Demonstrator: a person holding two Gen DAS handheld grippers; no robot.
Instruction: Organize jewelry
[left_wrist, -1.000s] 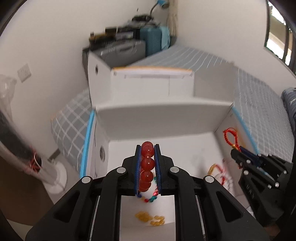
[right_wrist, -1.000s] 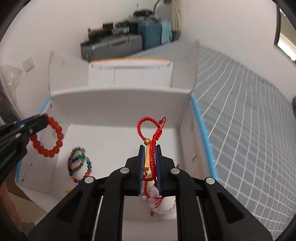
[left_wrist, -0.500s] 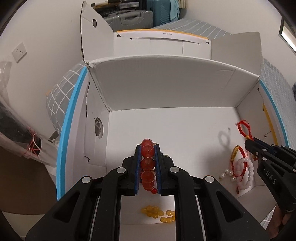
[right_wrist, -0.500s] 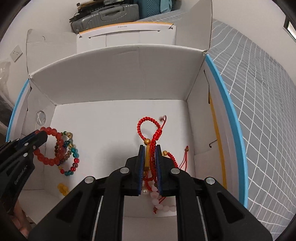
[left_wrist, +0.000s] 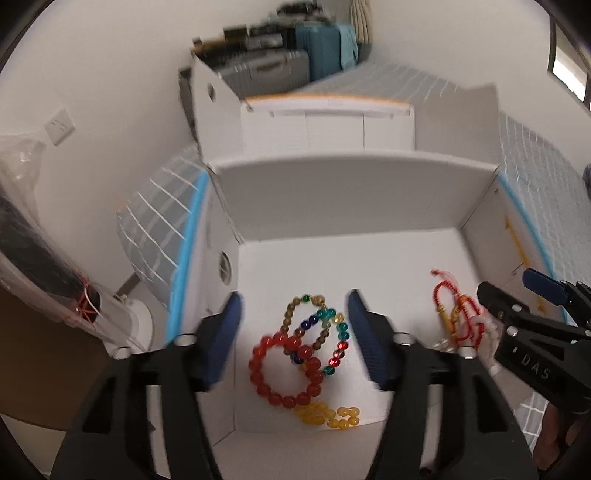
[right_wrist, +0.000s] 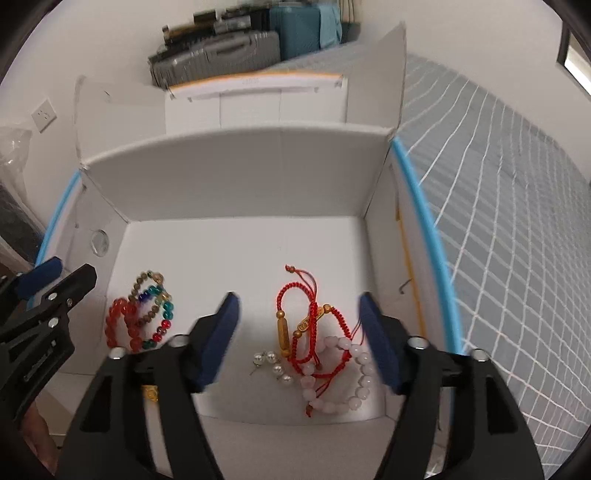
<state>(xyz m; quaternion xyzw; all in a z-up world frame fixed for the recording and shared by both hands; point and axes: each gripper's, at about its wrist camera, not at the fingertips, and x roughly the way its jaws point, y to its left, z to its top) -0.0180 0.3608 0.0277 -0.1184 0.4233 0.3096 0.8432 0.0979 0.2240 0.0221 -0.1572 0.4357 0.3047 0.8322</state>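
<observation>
Both grippers hang over an open white box (left_wrist: 351, 195), jaws opening, nothing pressed between the pads. Below my left gripper (left_wrist: 293, 306) a red bead bracelet (left_wrist: 258, 369) lies on the box floor. It overlaps a multicoloured bead bracelet (left_wrist: 341, 332), with yellow beads (left_wrist: 325, 411) nearer the front. Under my right gripper (right_wrist: 299, 306) a red cord bracelet (right_wrist: 291, 291) with gold tubes rests partly on a pale pink bead bracelet (right_wrist: 364, 365), beside small pearl earrings (right_wrist: 273, 363). Each gripper shows at the edge of the other's view: right gripper (left_wrist: 513, 288), left gripper (right_wrist: 66, 273).
The box stands on a bed with a grey checked cover (right_wrist: 517, 221). A second white box (right_wrist: 258, 99) sits behind it, with suitcases (right_wrist: 221, 48) against the far wall. A plastic-wrapped bundle (left_wrist: 33, 258) leans at the left.
Both grippers went from shut to open. The red bead bracelet dropped from the left jaws onto the box floor. The red cord bracelet dropped from the right jaws onto the pink beads.
</observation>
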